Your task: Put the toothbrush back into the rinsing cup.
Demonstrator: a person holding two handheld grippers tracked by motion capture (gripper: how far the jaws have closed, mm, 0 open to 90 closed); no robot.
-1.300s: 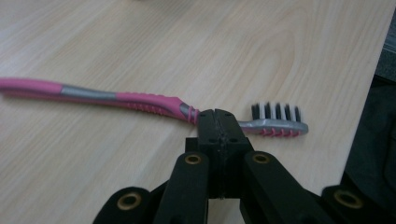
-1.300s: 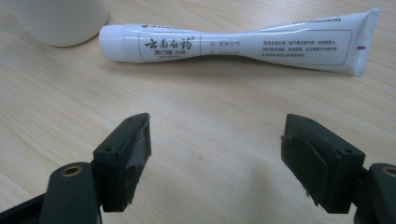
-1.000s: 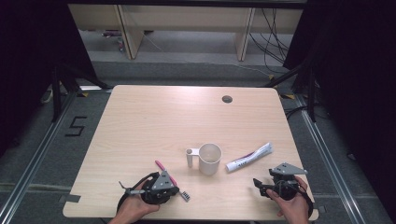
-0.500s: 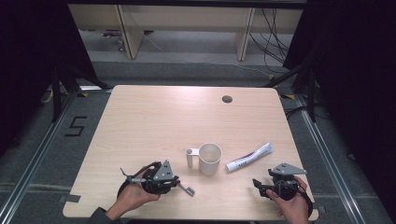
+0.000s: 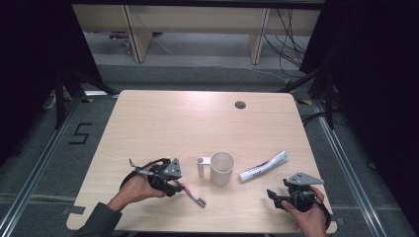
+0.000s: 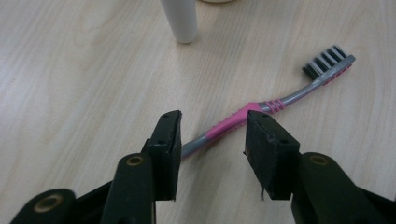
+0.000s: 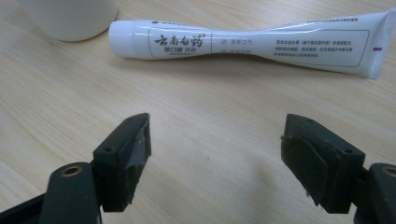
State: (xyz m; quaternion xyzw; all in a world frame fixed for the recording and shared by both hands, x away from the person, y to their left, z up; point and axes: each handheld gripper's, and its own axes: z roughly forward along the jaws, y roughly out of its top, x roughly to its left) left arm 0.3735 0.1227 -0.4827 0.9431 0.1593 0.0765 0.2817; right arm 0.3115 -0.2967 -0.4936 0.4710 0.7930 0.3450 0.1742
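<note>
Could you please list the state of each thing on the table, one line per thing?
Toothbrush: lying flat on the table, bristles sideways, not gripped.
Left claw: jaws just been opening, handle between them, pads clear of it.
Right claw: open, nothing between the jaws.
Cup: upright, looks empty.
Toothpaste tube: lying flat, cap on, squeezed in the middle.

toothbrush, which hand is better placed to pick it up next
Left. The left gripper has its fingers open either side of the pink and grey plastic toothbrush lying flat on the table. The right gripper faces the white toothpaste tube instead.
</note>
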